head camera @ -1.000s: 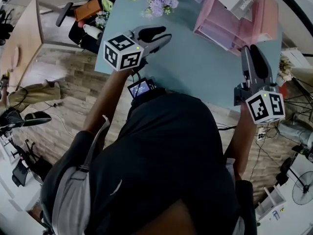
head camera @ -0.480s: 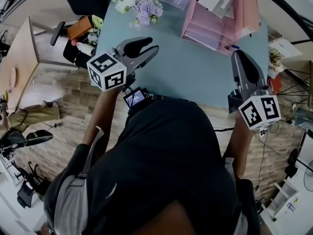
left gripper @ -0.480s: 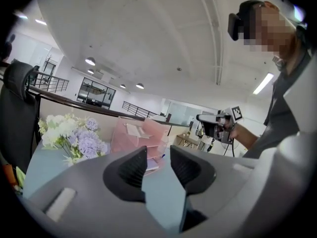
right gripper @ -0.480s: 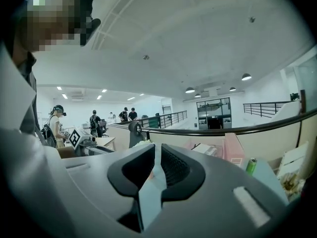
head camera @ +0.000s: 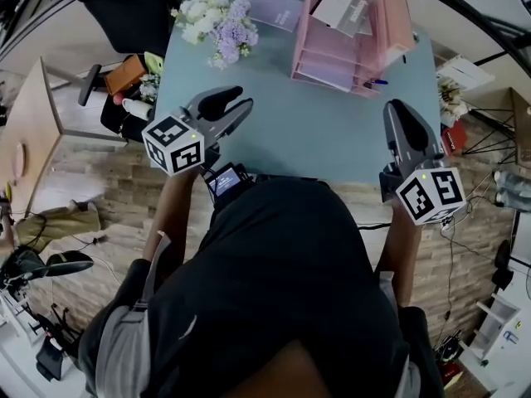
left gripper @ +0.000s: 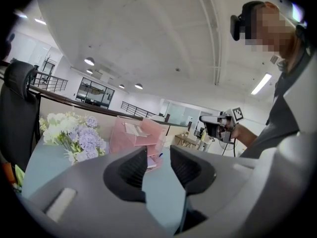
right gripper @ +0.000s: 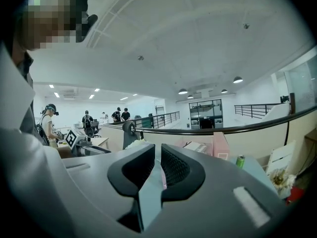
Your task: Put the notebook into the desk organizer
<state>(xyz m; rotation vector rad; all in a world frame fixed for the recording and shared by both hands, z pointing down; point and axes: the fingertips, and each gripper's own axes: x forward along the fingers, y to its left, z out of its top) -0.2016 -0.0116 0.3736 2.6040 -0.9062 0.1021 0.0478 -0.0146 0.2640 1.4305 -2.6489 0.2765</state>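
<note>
Where the notebook (head camera: 278, 8) lies, head view: flat at the table's (head camera: 323, 131) 12 o'clock edge. It has a thin lavender cover, with print too small to read. Flowers (head camera: 217, 21) are at its 9 o'clock and the pink desk organizer (head camera: 332, 56) is just beside it at 3 o'clock. The notebook is outside the desk organizer.
Desk organizer, head view: stacked pink trays, with a white box (head camera: 340, 8) in the top.
Hidden, head view: the person's dark torso (head camera: 282, 280) covers the table's 6 o'clock edge.
Grippers, head view: the left gripper (head camera: 236, 104) is over the table's 9 o'clock side and the right gripper (head camera: 398, 110) over its 3 o'clock side. Both are well apart from the notebook, and their jaw gaps are hard to judge from here.
Left gripper view: jaws released, with only bare table in the gap. The flowers (left gripper: 74, 135) are at 9 o'clock, the desk organizer (left gripper: 136, 135) is ahead, and the right gripper (left gripper: 218, 123) is at 3 o'clock.
Right gripper view: jaws clenched to a thin slit, grasping nothing. The desk organizer (right gripper: 220, 145) is ahead, partly behind the jaws. A green can (right gripper: 240, 161) at 3 o'clock shows in this view alone.
Notebook, across views: only the head view shows it.
</note>
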